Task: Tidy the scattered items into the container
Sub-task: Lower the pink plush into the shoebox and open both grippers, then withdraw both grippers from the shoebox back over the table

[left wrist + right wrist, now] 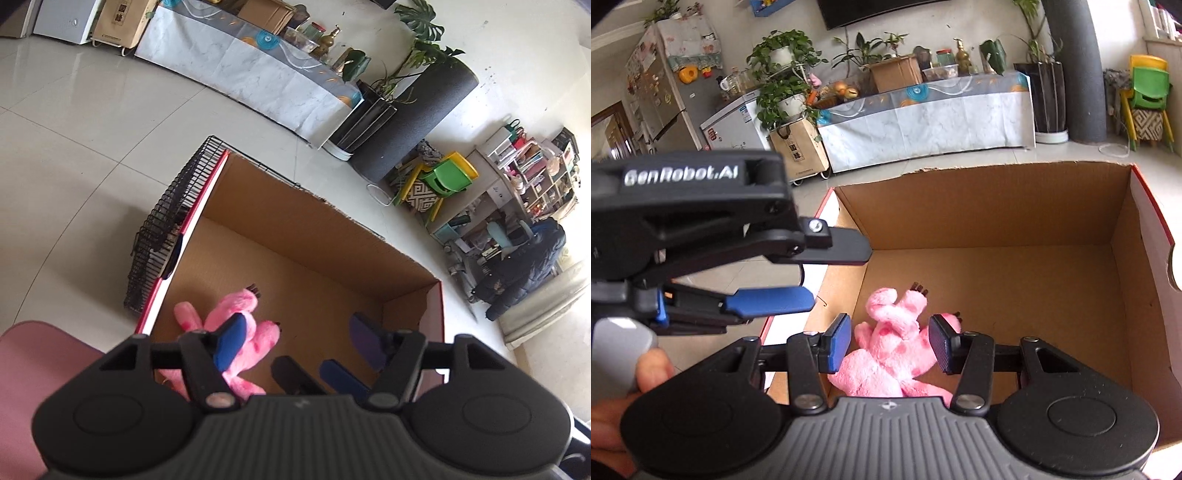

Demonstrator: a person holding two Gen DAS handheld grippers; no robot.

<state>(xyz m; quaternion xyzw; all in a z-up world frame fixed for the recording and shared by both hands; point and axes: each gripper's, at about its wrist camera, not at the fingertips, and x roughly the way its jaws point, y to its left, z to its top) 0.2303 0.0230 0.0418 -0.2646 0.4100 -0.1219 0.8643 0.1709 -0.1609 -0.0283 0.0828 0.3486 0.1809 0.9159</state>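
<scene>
a glossy floor of large pale tiles (74,110) fills the room, bright with daylight. against the off-white wall stands a long cabinet draped in a marble-patterned cloth (923,122), crowded on top with a cardboard carton, jars and leafy pot plants. beside it a dark grey rolled mat (417,122) leans upright next to a tall black planter (1049,99). stacked green and yellow plastic child chairs (1147,88) sit on a patterned stool. a silver fridge (653,99) stands at the far left, a white chest freezer (735,125) near it.
</scene>
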